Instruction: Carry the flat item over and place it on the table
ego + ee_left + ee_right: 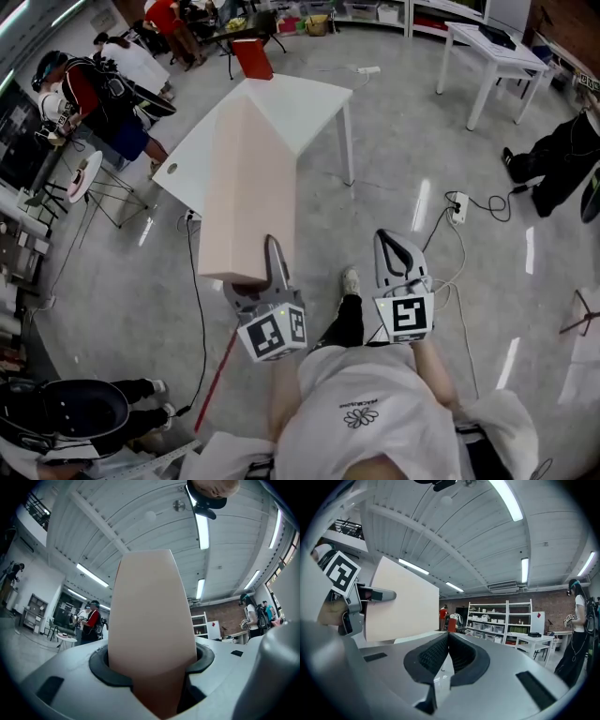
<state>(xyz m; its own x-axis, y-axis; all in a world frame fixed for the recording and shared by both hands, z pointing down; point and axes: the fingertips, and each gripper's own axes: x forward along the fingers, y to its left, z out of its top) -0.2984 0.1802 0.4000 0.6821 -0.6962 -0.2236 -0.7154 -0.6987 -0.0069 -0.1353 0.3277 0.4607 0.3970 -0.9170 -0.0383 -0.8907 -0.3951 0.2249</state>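
In the head view a long, flat pale pink board (248, 187) reaches forward from my left gripper (264, 272) toward the white table (305, 108). Its far end is over the table's near edge. That gripper is shut on the board's near end, one finger (276, 262) showing on its right side. In the left gripper view the board (152, 620) stands up between the dark pads of the left gripper (152, 665). My right gripper (396, 246) hangs shut and empty to the right of the board. In its own view the right gripper (447, 641) has its pads meeting, with the board (403, 602) at its left.
A red chair (253, 56) stands beyond the table, and a second white table (487, 42) at the far right. A power strip with cables (459, 206) lies on the floor to the right. People (103, 84) and a small round table (84, 173) are at the left.
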